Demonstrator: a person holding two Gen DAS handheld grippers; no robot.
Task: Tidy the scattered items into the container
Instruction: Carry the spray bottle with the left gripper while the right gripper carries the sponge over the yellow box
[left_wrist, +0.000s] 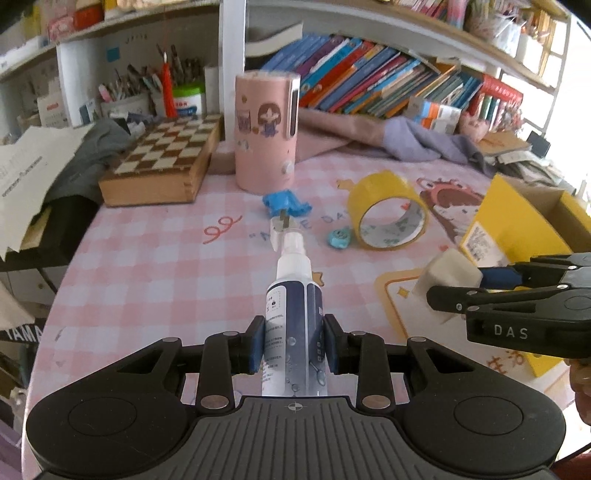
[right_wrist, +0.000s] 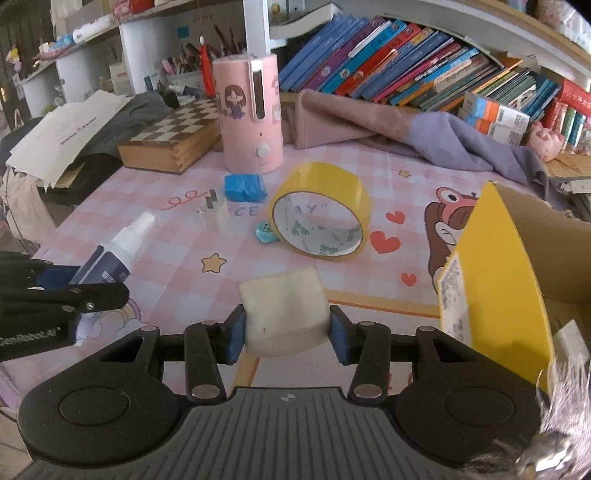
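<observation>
The left gripper (left_wrist: 294, 341) pinches a spray bottle (left_wrist: 293, 321) around its smooth round body, nozzle pointing away over the pink checked table (left_wrist: 147, 266); it looks light but slick, so a grip at mid-body seems wise. The right gripper (right_wrist: 286, 334) squeezes a pale block (right_wrist: 283, 308), probably soft and light, near the yellow cardboard box (right_wrist: 491, 258). A tape roll (right_wrist: 320, 210), white plug (right_wrist: 212, 218) and blue wad (right_wrist: 244, 186) lie loose on the table.
</observation>
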